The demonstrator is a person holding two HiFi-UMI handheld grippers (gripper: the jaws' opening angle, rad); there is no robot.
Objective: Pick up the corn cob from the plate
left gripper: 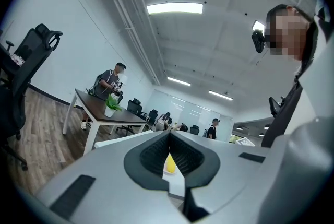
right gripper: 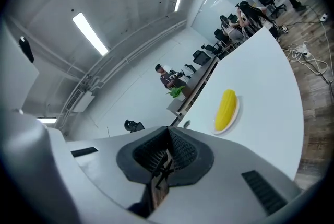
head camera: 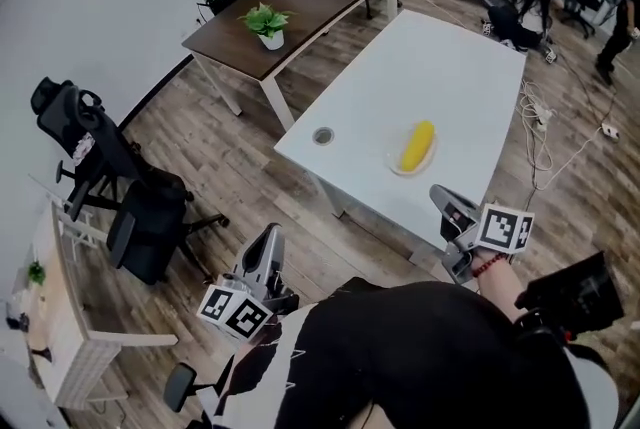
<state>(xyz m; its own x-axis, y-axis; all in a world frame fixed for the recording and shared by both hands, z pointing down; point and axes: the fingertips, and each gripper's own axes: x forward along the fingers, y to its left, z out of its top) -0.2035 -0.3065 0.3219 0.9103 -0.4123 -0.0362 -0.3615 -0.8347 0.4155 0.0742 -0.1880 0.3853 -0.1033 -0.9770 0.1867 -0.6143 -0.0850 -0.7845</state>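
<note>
White table [head camera: 450, 77]; oblong corn cob [head camera: 417, 145] (yellow).

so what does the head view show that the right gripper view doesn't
Only the head view: the left gripper, and the marker cube on the right gripper. Only the right gripper view: the ceiling light, and its own jaws seen close up, closed together with nothing between them. Both: the corn cob lying on its plate on the white table, and the potted plant.
</note>
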